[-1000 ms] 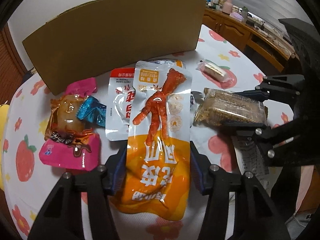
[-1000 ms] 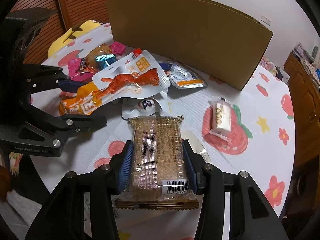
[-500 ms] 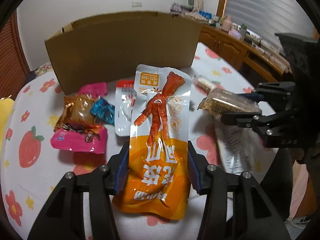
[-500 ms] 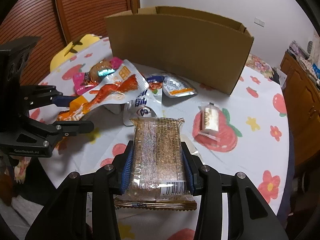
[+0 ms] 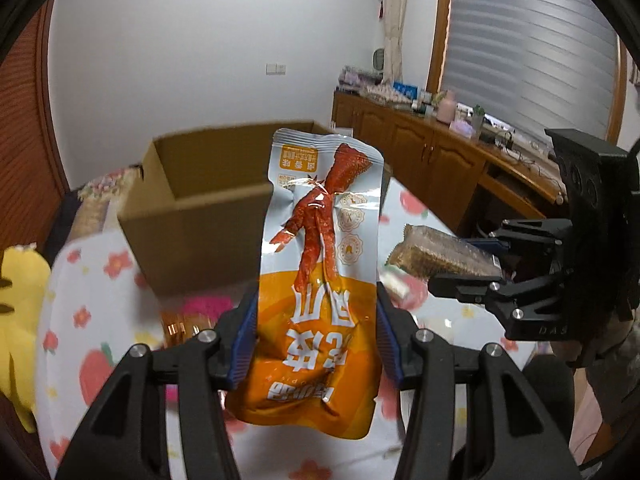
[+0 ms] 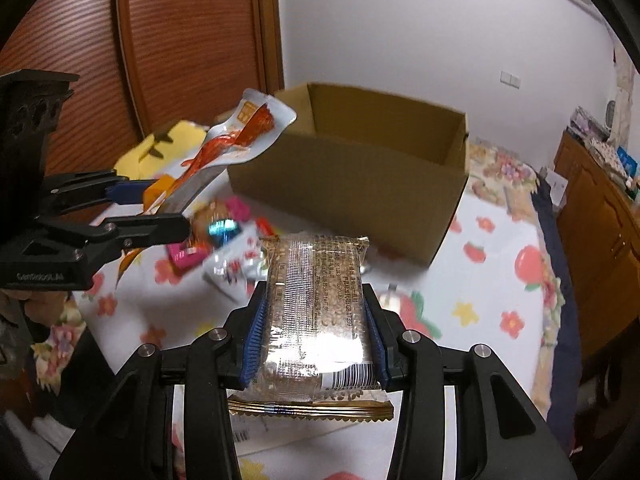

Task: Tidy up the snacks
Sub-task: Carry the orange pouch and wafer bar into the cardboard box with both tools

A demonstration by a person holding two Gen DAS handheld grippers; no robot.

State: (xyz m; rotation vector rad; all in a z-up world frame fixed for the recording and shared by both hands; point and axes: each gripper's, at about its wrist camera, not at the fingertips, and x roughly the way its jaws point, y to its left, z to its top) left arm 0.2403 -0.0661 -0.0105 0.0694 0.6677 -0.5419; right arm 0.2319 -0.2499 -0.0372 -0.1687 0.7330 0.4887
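Observation:
My left gripper [image 5: 316, 320] is shut on an orange and white chicken-foot snack pouch [image 5: 320, 280], held up off the table; the pouch stands upright in front of the open cardboard box [image 5: 208, 216]. My right gripper [image 6: 314, 324] is shut on a clear-wrapped brown cereal bar pack [image 6: 316, 308], also lifted above the table. Each view shows the other hand: the right gripper [image 5: 480, 268] with the bar pack [image 5: 436, 252] at the right, the left gripper [image 6: 160, 216] with the pouch [image 6: 236, 140] at the left. The box [image 6: 352, 176] sits open beyond both.
Several loose snacks lie on the fruit-print tablecloth [image 6: 500, 304]: a pink and blue wrapped pile [image 6: 216, 236], a small white packet [image 5: 396, 284], an orange wrapper [image 5: 180, 320]. A yellow cushion [image 5: 20, 304] sits at the left, wooden cabinets [image 5: 440, 164] at the right.
Both grippers have risen off the table with their snacks and tilted up, so the box's open top now shows. The loose snacks stayed on the cloth.

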